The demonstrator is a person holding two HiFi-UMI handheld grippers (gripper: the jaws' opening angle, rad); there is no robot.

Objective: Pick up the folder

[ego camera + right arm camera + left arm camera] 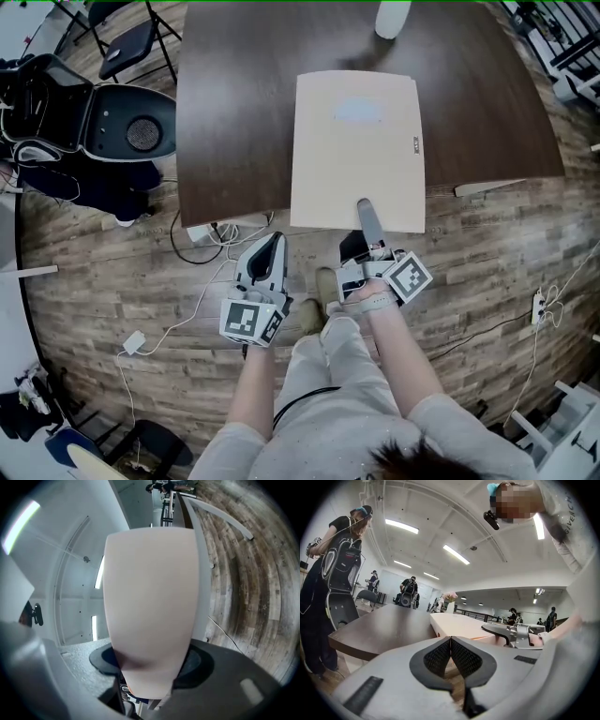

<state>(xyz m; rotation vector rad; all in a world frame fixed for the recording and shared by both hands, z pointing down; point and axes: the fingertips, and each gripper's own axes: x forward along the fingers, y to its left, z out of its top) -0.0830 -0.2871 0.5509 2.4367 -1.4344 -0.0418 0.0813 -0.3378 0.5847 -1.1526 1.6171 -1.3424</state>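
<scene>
I see the folder [356, 150] as plain pale cream, with a faint bluish patch near its far end (pinker in the right gripper view). The table [234, 122] under it is a flat dark brown. The floor [112, 281] is grey-brown planking with streaky grain. The left gripper [272, 246] and right gripper [366, 211] have light grey shells. The left one's pads [438, 658] are black with a fine cross-hatched mesh. Each marker cube [248, 321] carries blocky black squares on white. I also see a black case [122, 122] and thin white cables [202, 305] on the planks.
</scene>
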